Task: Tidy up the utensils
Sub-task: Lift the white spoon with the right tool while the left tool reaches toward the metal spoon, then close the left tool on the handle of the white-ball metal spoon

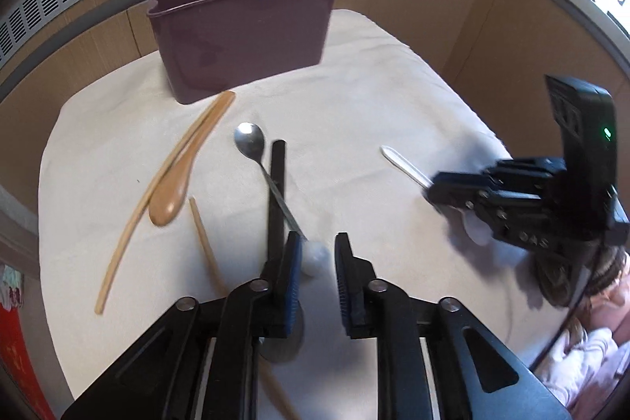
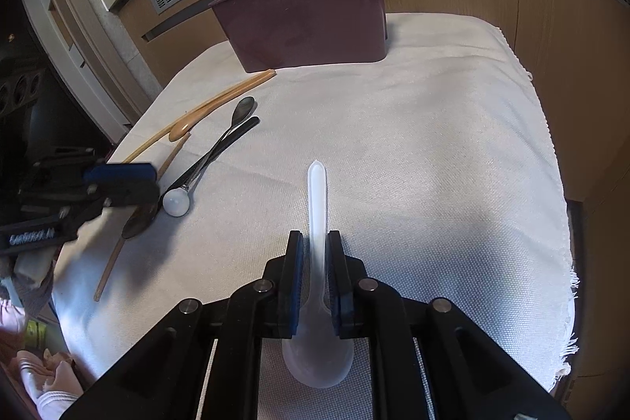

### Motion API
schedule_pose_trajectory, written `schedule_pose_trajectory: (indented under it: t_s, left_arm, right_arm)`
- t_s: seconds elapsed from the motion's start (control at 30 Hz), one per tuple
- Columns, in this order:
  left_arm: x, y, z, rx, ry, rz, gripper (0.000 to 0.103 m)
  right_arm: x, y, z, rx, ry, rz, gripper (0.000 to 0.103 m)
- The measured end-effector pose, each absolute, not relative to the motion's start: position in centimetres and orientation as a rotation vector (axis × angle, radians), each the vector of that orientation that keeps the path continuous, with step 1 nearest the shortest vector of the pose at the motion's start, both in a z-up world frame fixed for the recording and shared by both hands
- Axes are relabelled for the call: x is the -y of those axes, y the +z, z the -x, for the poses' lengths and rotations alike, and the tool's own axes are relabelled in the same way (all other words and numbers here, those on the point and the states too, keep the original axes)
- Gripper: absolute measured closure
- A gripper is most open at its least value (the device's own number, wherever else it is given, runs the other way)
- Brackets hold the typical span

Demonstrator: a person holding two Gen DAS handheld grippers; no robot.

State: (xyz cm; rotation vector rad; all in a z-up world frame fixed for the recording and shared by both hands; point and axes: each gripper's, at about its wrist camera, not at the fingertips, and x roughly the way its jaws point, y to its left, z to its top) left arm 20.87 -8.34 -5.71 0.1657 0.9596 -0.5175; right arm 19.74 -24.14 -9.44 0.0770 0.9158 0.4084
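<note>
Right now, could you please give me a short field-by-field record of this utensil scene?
surface: white cloth
holder: maroon utensil caddy, upright at the far edge of the cloth, chopsticks and a pale handle sticking out
right gripper: jaws shut on the white plastic spoon, handle pointing toward the caddy
left gripper: jaws open, nothing between the pads, beside the metal spoon's white ball end
loose on cloth: metal spoon, black chopstick, wooden spoon, wooden chopsticks

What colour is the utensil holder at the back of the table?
Dark maroon utensil holder, clearest in the right wrist view.
</note>
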Motion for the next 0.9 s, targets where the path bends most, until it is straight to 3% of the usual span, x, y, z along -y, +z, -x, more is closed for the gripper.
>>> schedule_pose_trajectory:
  t_s: [0.03, 0.4, 0.53, 0.6, 0.73, 0.9]
  left_arm:
    - [8.9, -6.1, -20.5, -0.959, -0.515, -0.172, 0.074]
    - [9.5, -8.5, -20.5, -0.885, -0.366, -0.19, 0.074]
    - [9.3, -8.3, -20.0, -0.857, -0.368, -0.206, 0.081]
    - [8.6, -7.4, -19.5, -0.841, -0.382, -0.187, 0.081]
    - [7.2, -5.0, -17.8, -0.779, -0.389, -0.162, 0.081]
    - [5.5, -2.5, -16.2, -0.719, -0.397, -0.112, 0.082]
  right_arm:
    - [24.1, -9.4, -19.7, -0.915, 0.407, -0.075, 0.091]
    - [24.0, -9.3, -19.9, -0.925, 0.401, -0.06, 0.091]
    - [23.2, -8.8, -20.4, -0.925, 0.378, 0.008, 0.089]
    - [22.8, -8.5, -20.9, -0.925, 0.368, 0.037, 0.086]
    - [21.8, -8.6, -22.6, -0.965, 0.337, 0.091, 0.069]
    - [20.4, -9.0, -23.1, -0.984, 0.316, 0.191, 0.068]
